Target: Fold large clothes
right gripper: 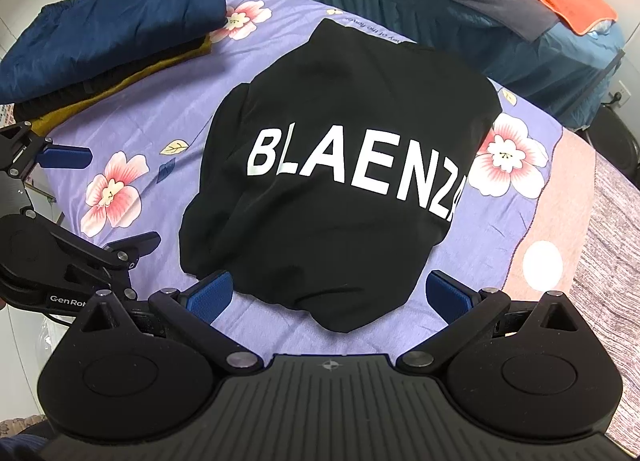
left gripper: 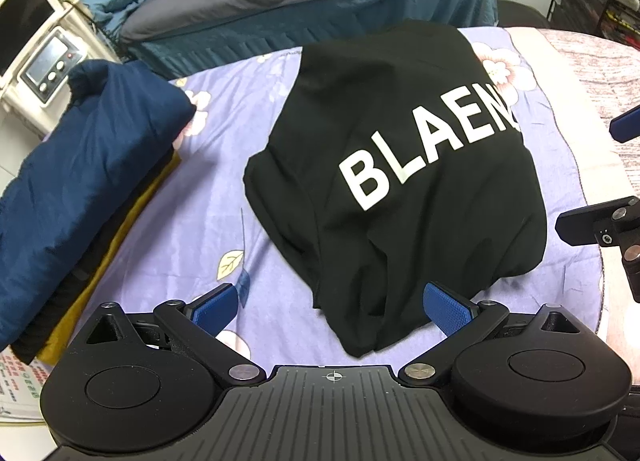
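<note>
Currently the black shirt lies folded into a compact bundle in the middle of the purple floral bedsheet, white "BLAENZ…" print facing up. Some wrinkles at its near edge.

Left gripper: jaws spread wide, holding nothing. Its blue pads sit at the shirt's near edge; the one on the right overlaps the fabric in view, contact unclear.

Right gripper: jaws also spread wide, nothing between them, straddling the shirt's near edge just above the sheet. The left gripper shows at the left edge of this view, beside the shirt.

Stack of folded clothes sits on the sheet left of the shirt, apart from it: navy jacket on top, black and mustard layers below. A second bed with grey and blue covers stands behind, an orange cloth on it.
</note>
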### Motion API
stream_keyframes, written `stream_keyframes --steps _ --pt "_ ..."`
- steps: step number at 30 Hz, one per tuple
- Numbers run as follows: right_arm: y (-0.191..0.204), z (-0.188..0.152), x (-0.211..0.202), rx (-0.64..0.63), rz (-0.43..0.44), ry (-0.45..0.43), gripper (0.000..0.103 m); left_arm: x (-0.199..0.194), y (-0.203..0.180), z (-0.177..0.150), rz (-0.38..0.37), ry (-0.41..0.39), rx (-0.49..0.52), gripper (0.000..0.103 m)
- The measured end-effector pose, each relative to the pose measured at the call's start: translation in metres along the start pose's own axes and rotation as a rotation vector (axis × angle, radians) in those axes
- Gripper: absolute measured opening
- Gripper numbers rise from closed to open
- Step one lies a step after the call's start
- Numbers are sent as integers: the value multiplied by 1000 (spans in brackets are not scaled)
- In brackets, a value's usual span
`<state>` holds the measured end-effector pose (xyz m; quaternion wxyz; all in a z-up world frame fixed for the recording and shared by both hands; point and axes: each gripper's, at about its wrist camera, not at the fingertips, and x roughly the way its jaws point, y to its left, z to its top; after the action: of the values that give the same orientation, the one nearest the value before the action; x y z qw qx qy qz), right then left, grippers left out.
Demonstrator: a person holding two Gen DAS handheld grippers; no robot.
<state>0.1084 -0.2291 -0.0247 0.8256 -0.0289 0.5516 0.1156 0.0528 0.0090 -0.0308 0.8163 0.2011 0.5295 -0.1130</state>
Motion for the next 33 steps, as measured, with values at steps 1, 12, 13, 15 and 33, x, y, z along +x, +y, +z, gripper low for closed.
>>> stream_keyframes --steps 1,12,13,15,33 --pt "1 1 0 1 0 3 102 0 0 0 0 0 0 103" --pt "-1 1 0 -3 -9 0 102 3 -3 -4 -3 5 2 103" --pt "-1 1 0 -4 -11 1 102 3 -3 -4 -4 6 1 103" --pt "-1 1 0 -5 -14 3 102 4 -3 -6 -5 7 0 103" --pt "1 4 5 -9 -31 13 102 12 3 -12 -31 29 -21 103"
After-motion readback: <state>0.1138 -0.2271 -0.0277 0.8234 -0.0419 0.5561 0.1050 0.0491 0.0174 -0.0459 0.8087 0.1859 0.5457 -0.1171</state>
